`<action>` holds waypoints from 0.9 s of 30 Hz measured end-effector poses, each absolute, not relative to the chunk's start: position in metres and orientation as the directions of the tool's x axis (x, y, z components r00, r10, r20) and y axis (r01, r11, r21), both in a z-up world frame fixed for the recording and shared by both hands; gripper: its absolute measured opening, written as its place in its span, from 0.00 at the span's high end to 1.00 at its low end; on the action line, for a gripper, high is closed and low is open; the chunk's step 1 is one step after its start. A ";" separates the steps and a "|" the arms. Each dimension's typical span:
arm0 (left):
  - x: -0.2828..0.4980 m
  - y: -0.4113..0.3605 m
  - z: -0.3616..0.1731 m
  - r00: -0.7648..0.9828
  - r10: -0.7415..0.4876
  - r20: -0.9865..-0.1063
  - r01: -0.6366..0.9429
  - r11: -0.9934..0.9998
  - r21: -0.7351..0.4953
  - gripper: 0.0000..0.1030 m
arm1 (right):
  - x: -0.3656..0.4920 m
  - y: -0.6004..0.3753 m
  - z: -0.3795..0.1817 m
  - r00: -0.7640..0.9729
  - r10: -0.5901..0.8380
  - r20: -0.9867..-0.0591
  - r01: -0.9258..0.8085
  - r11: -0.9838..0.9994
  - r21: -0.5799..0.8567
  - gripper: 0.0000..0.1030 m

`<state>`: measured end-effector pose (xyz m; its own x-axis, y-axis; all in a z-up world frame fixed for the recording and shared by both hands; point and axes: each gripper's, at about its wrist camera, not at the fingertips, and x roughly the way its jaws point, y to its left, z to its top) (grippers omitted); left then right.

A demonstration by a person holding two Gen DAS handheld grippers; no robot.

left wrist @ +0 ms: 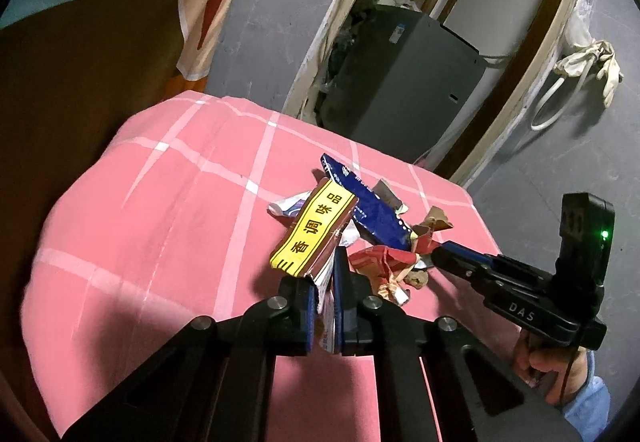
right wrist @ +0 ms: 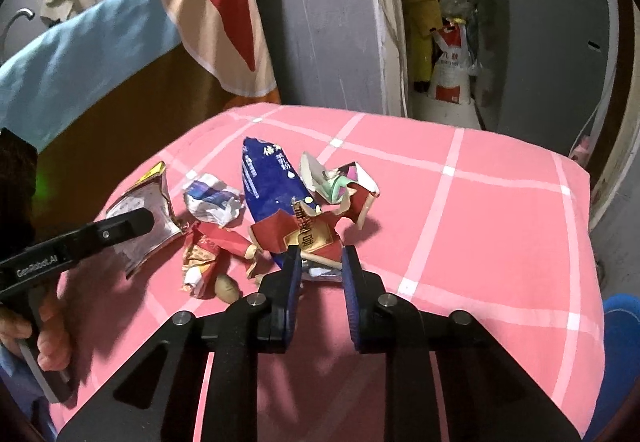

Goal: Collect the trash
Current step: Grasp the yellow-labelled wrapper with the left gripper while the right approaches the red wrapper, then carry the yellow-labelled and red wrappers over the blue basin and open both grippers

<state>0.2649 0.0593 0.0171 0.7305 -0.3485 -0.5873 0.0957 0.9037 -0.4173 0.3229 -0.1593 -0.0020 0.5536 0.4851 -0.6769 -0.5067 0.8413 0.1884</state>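
Matt pink cloth (right wrist: 480, 202) w/ pale check is seen centre frame. Glossy blue foil wrapper (right wrist: 266, 182) and crumpled red paper (right wrist: 320, 238) are shown mid-frame.

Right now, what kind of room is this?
Probably a cluttered home living or storage room: pink checked bedsheet on a soft surface, striped towel draped over furniture, grey appliance and sacks in a doorway.

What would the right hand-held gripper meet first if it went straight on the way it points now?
Probably the red and gold wrapper already between the fingers of the right hand-held gripper, then the blue packet lying under it on the pink cloth. Depth is unclear.
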 end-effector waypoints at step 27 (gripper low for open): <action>0.210 -0.006 0.082 0.864 -0.384 -0.325 0.256 0.892 -0.373 0.95 | 0.209 -0.235 0.071 0.862 0.451 -0.230 -0.441 0.892 0.098 0.82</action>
<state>0.2100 -0.0064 0.0819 0.8645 -0.3838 -0.3245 0.2559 0.8918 -0.3730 0.2095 -0.2354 0.0715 0.8622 0.4513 -0.2300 -0.4408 0.8922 0.0982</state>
